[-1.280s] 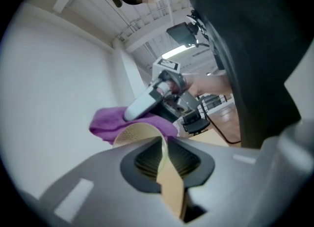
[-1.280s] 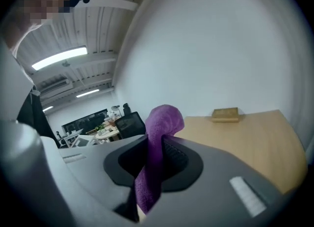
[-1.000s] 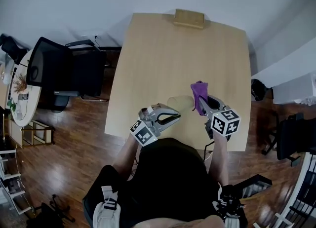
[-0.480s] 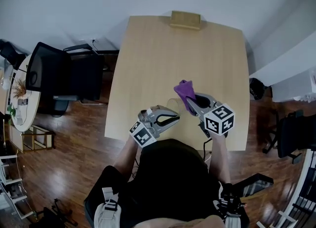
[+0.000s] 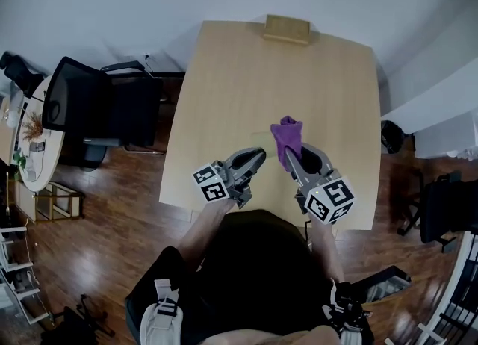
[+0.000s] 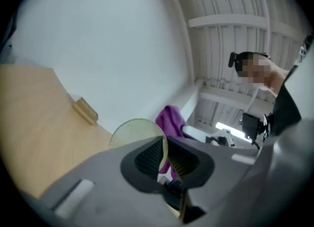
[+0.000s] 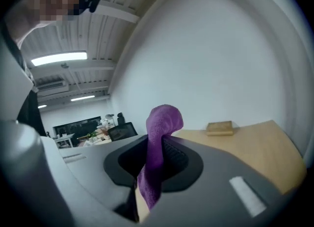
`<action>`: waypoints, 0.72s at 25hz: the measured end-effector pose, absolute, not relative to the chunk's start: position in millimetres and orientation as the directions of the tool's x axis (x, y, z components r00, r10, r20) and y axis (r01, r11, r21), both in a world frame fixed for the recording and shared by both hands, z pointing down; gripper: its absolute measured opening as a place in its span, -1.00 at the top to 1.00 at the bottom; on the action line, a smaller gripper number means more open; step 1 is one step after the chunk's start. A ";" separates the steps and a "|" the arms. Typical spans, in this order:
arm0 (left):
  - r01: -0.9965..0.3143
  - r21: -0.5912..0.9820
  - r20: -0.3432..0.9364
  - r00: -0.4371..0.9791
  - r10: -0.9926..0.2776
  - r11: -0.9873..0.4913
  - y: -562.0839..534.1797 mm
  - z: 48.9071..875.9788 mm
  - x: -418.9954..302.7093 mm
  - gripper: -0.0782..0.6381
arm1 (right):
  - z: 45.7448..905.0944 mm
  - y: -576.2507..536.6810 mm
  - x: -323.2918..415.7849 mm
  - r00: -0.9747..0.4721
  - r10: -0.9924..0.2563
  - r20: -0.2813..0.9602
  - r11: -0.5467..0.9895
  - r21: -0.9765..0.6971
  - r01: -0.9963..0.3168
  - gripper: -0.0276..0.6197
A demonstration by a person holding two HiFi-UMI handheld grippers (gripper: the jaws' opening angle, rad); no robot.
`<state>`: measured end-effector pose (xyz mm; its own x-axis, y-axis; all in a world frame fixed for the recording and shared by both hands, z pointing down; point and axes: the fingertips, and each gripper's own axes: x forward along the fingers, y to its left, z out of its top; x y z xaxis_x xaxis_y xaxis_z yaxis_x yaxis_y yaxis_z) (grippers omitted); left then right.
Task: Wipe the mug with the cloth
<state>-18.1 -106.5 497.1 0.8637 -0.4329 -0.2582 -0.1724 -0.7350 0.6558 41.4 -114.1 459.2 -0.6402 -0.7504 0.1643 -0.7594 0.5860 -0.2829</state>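
Tabletop (image 5: 299,75), upturned left gripper (image 5: 258,155) tightening on mug (image 6: 135,130), right gripper (image 5: 290,158) pinching cloth (image 5: 287,133)

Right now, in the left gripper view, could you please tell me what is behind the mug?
The purple cloth sticks up right behind the mug. Its lower part is covered by the mug's wall and the left gripper.

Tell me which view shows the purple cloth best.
The right gripper view: the cloth fills the centre, pinched in the right hand-held gripper, weave visible. The head view shows it small and plain; the left gripper view catches only a partly hidden purple fold.
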 end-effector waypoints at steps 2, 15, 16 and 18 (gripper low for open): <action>-0.157 0.660 -0.256 0.872 -0.417 -0.734 -105.2 491.9 -9.1 0.65 | 457.3 -102.9 8.1 -0.684 -0.706 0.184 0.654 -0.203 -0.729 0.72; 0.109 0.847 -0.409 0.759 -0.507 -0.520 -117.6 498.2 -33.4 0.66 | 509.4 -131.3 104.2 -0.412 -0.858 0.308 0.385 -0.147 -0.911 0.72; 0.148 0.864 -0.422 0.734 -0.532 -0.481 -121.2 500.2 -36.3 0.66 | 504.6 -130.3 112.9 -0.400 -0.870 0.287 0.368 -0.162 -0.916 0.72; 0.199 0.883 -0.433 0.696 -0.572 -0.426 -128.4 500.8 -39.2 0.66 | 480.2 -122.5 106.8 -0.439 -0.876 0.198 0.410 -0.169 -0.896 0.72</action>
